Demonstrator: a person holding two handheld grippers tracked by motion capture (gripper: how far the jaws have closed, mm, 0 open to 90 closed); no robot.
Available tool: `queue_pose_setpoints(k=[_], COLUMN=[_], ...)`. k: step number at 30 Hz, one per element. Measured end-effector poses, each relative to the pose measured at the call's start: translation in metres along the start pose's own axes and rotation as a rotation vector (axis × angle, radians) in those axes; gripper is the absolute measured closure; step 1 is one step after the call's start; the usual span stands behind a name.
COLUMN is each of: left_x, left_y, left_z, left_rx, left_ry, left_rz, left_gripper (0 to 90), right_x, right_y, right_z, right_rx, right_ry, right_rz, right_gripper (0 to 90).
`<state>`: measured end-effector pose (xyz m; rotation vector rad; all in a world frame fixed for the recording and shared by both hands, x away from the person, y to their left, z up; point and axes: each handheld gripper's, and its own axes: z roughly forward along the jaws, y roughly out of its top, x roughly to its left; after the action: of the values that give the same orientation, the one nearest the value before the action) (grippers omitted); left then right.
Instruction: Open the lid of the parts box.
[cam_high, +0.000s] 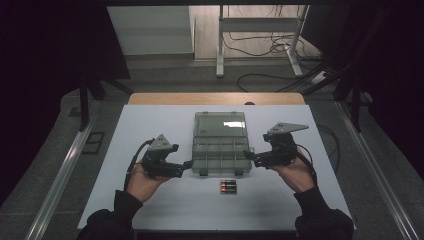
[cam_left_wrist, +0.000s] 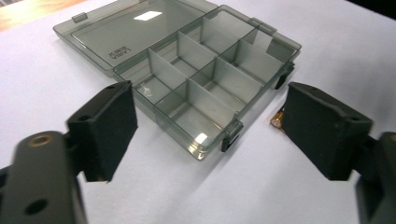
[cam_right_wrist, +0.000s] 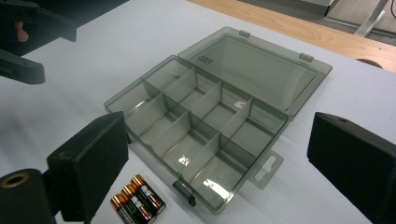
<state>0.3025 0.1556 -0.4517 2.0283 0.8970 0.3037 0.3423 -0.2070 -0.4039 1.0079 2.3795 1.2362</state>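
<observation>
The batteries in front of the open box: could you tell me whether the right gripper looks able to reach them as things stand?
Probably yes: the right gripper is open and empty, and the batteries lie on bare table near the box, nothing between.

The compartment box (cam_right_wrist: 205, 126) between the two hand-held grippers is smoky grey and see-through, with black latches on its front edge. The batteries (cam_right_wrist: 136, 204) just beside the right hand-held gripper (cam_right_wrist: 219, 163) are black with copper-orange ends. Both it and the left hand-held gripper (cam_left_wrist: 210, 135) have matt black jaws. The counter (cam_high: 165, 200) under them is pale bluish white, with a light wood strip beyond the box.
</observation>
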Motion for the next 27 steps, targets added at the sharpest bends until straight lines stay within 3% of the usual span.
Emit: queue_pose_setpoints(k=[10, 16, 20, 27], left_x=[0.003, 0.006, 0.008, 0.007], left_y=[-0.008, -0.014, -0.018, -0.025], left_z=[-0.012, -0.021, -0.029, -0.038], left_rx=[-0.029, -0.039, -0.045, -0.057], left_ry=[-0.022, 0.007, 0.042, 0.068], left_rz=[-0.02, -0.04, -0.034, -0.006], left_gripper=[9.4, 6.5, 5.2, 5.5], right_x=[0.002, 0.0, -0.001, -0.002], right_y=[-0.008, -0.015, -0.021, -0.031], right_z=[-0.011, -0.019, -0.025, -0.035], right_rx=[-0.02, -0.034, -0.033, -0.036], right_ry=[0.0, -0.013, -0.027, -0.062], right_rz=[-0.014, 0.007, 0.004, 0.001], right_gripper=[0.0, 0.0, 0.0, 0.0])
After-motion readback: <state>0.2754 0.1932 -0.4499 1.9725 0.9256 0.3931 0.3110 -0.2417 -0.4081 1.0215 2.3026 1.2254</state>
